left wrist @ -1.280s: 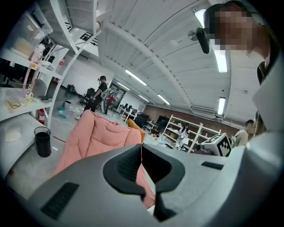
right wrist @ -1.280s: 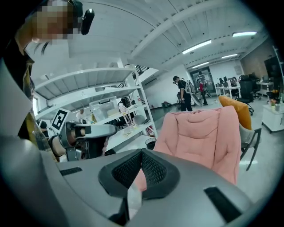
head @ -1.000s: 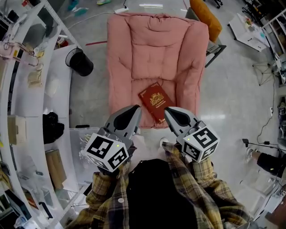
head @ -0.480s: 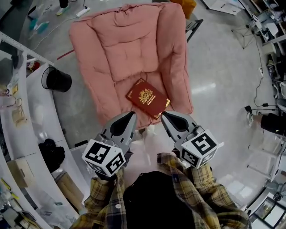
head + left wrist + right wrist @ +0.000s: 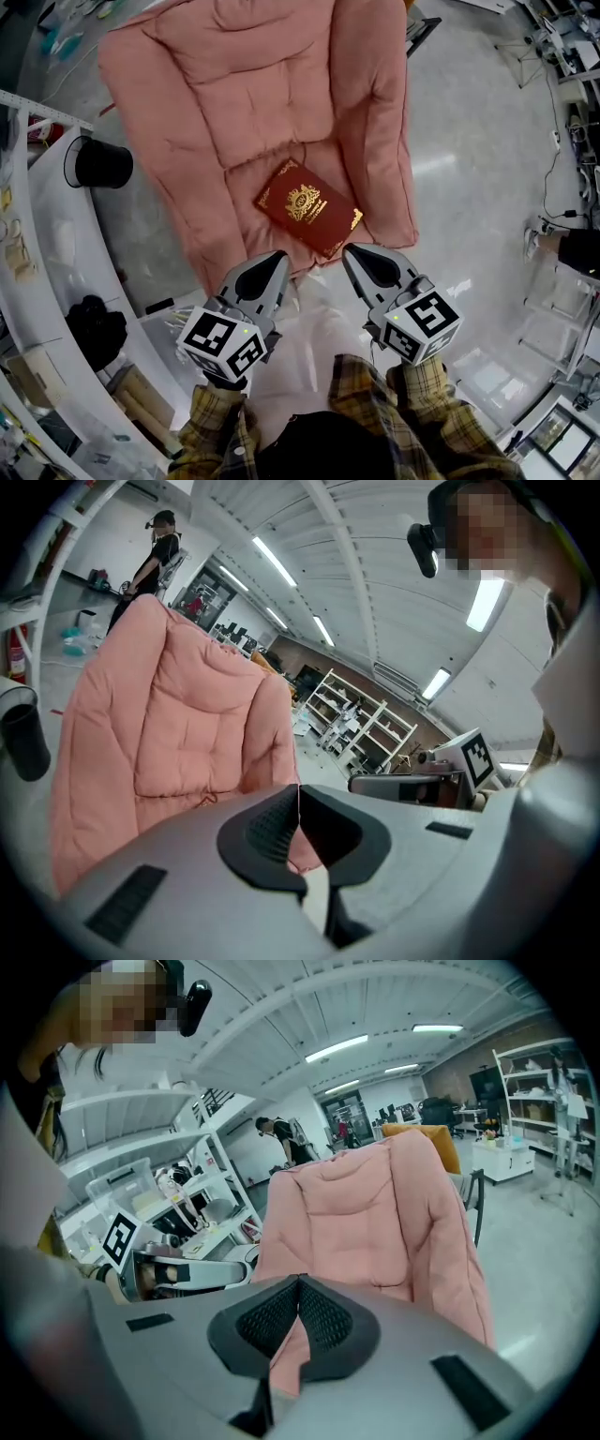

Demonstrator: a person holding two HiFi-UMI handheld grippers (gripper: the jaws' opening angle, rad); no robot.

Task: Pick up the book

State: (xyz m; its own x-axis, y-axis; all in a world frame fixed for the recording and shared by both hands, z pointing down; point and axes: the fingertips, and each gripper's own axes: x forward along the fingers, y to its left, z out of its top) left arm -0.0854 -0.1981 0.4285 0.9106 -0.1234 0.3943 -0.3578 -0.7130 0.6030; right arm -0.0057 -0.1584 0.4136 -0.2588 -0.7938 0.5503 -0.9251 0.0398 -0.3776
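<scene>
Head view: red book (image 5: 307,207) lies flat on the seat of the pink padded chair (image 5: 234,94); left gripper (image 5: 276,261) and right gripper (image 5: 355,255) are held side by side, tips angled towards the book, near it but not touching. Left gripper view: jaws pressed together, nothing between, chair ahead. Right gripper view: jaws likewise closed, empty.

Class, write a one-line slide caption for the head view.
The left hand-held gripper and right hand-held gripper, both shut, hover near a red book lying on a pink cushioned chair.
</scene>
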